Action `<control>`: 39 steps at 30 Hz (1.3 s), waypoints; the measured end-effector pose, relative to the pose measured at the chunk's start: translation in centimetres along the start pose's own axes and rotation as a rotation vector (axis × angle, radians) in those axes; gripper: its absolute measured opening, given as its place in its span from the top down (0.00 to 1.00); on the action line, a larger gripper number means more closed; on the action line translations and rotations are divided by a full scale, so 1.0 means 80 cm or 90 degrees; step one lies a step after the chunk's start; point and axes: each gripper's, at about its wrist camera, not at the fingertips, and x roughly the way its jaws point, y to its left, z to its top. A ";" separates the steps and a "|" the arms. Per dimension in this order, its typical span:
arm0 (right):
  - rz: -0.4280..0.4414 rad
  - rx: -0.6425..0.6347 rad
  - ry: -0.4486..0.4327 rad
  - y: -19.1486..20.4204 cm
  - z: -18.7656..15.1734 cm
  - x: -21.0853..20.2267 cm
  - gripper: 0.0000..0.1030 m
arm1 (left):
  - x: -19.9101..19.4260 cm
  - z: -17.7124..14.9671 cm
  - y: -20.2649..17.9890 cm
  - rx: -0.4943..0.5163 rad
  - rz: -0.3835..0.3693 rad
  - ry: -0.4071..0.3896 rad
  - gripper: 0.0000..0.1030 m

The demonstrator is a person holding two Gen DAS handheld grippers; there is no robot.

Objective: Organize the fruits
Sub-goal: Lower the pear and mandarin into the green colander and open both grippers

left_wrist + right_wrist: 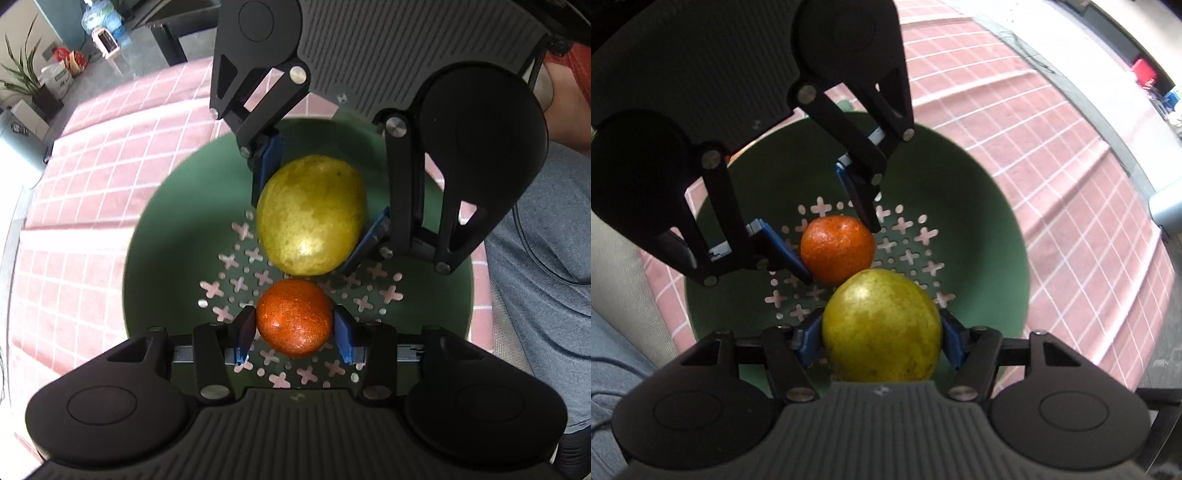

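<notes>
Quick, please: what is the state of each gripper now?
Left gripper: shut on the orange.
Right gripper: shut on the yellow-green pear.

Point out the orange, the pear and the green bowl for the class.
orange (293, 317): left wrist view, middle of its peel, between the left tongs.
pear (882, 332): right wrist view, middle of its yellow-green skin.
bowl (979, 236): right wrist view, bare inner wall right of the fruit.

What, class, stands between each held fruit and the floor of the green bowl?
Nothing visible. The left hand-held gripper holds the orange, the right hand-held gripper the yellow-green fruit, both inside the green bowl. Only its perforated floor shows beneath them.
</notes>
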 end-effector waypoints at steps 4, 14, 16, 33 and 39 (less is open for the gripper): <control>0.008 -0.016 0.012 0.000 0.001 0.009 0.41 | 0.008 -0.003 0.002 0.000 -0.015 0.007 0.50; 0.039 -0.087 0.030 0.002 -0.003 0.029 0.41 | 0.021 -0.004 0.000 0.013 -0.049 0.000 0.50; 0.038 -0.098 0.035 0.002 -0.004 0.033 0.41 | 0.022 -0.004 0.000 0.015 -0.050 -0.005 0.50; 0.001 -0.078 -0.014 0.004 0.001 -0.015 0.25 | -0.048 -0.025 0.008 -0.065 0.023 -0.097 0.24; -0.053 0.021 -0.100 0.015 -0.003 -0.086 0.22 | -0.125 -0.061 0.012 -0.155 0.064 -0.185 0.20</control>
